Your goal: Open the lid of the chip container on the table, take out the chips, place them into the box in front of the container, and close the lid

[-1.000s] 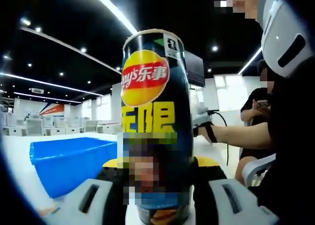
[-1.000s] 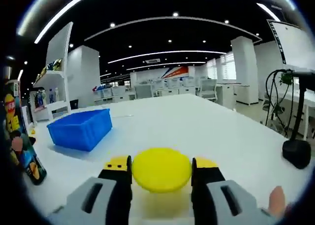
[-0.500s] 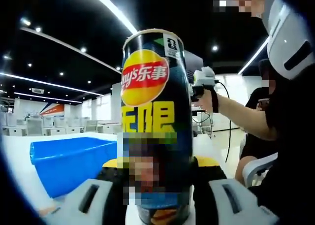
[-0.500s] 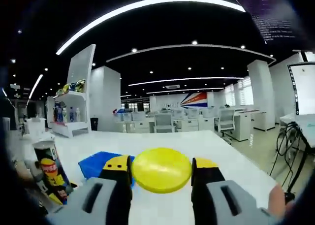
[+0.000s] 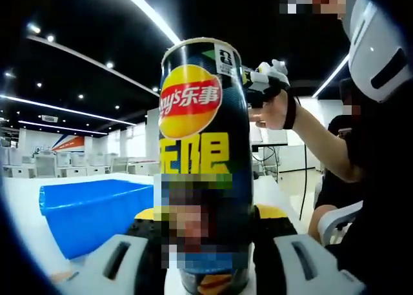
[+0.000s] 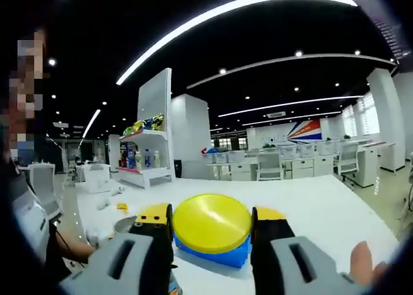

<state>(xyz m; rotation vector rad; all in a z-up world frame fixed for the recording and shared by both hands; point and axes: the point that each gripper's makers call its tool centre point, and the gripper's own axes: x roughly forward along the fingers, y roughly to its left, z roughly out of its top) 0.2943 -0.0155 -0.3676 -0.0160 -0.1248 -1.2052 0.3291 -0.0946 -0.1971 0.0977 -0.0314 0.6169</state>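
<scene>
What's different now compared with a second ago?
The right gripper, clamped on the round yellow plastic lid, has risen from beside the tall dark chip can to level with its top. The left gripper stays clamped on the can; the blue plastic box hasn't moved.

Left gripper (image 5: 208,243) jaws clamp the upright chip container (image 5: 203,159) beside blue box (image 5: 90,208).
</scene>
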